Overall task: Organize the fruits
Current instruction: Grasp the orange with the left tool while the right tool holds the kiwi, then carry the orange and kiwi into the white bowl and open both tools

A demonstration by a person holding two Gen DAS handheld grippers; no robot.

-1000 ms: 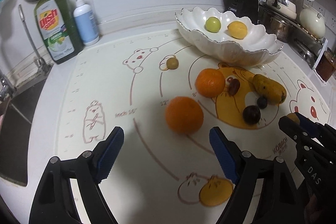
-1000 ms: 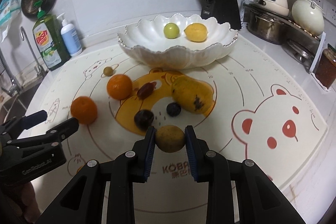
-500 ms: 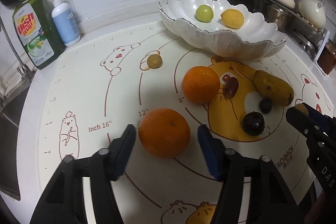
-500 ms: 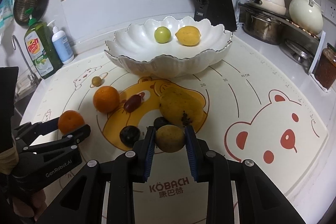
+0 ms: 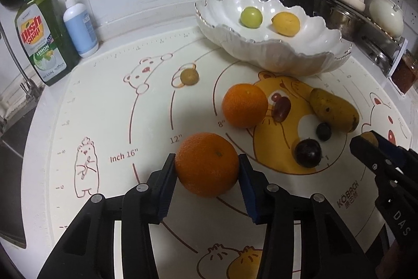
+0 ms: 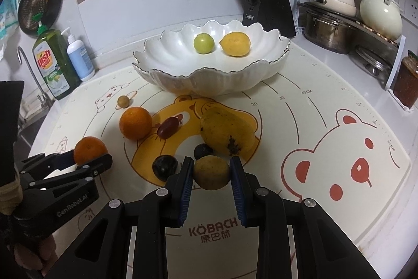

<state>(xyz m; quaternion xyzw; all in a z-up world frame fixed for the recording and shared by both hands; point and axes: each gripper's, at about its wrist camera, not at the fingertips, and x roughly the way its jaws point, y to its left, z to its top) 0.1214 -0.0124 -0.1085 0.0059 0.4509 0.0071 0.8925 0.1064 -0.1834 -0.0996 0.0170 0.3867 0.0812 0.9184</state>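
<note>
My left gripper (image 5: 206, 160) is closing on the nearer orange (image 5: 206, 166), which rests on the printed mat (image 5: 117, 109); both blue pads touch its sides. My right gripper (image 6: 211, 164) is shut on a small yellow-brown round fruit (image 6: 211, 173), held just above the mat's front. A second orange (image 6: 135, 123), a red grape (image 6: 168, 126), a mango (image 6: 226, 134), two dark plums (image 6: 164, 166) and a small brown fruit (image 6: 122, 101) lie loose on the mat. The white scalloped bowl (image 6: 209, 75) behind them holds a green fruit (image 6: 203, 43) and a lemon (image 6: 235, 43).
A dish soap bottle (image 5: 43, 35) and a pump bottle (image 5: 79, 25) stand at the back left beside the sink (image 5: 10, 148). A knife block (image 6: 269, 1), pots (image 6: 329, 28) and a jar (image 6: 406, 81) line the back right.
My left gripper moved forward around the nearer orange and its jaws narrowed until the pads met the fruit. The right gripper kept its hold on the small fruit and shifted slightly.
</note>
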